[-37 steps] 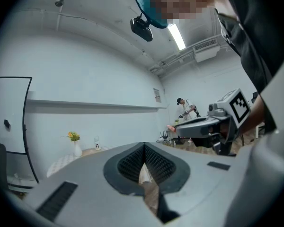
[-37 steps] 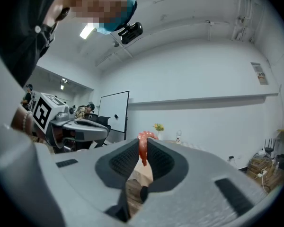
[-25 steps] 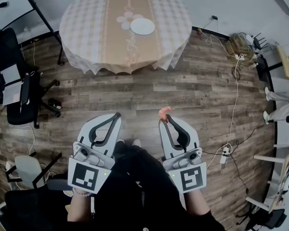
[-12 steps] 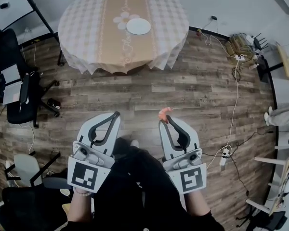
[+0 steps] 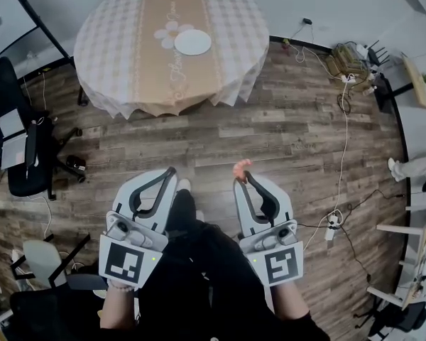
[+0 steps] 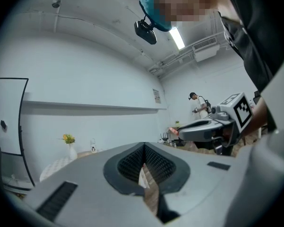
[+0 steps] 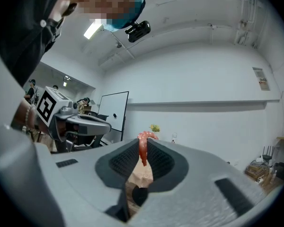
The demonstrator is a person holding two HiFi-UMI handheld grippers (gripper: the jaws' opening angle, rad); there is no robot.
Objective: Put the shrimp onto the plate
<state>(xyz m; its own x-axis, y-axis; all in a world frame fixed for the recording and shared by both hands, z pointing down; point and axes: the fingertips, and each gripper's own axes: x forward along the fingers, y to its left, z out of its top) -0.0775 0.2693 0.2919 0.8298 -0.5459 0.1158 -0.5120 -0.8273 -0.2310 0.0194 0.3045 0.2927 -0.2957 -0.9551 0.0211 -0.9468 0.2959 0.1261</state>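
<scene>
table (image 5: 110,45), plate (image 5: 192,42): drifted left in view | foot (image 5: 184,185): forward, apparently

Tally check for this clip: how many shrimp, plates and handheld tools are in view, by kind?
shrimp: 1, gripped in the right tool
plate: 1, white, on the round table
tools: 2, the left tool shut and empty, the right tool shut on the shrimp
Total: 4
</scene>
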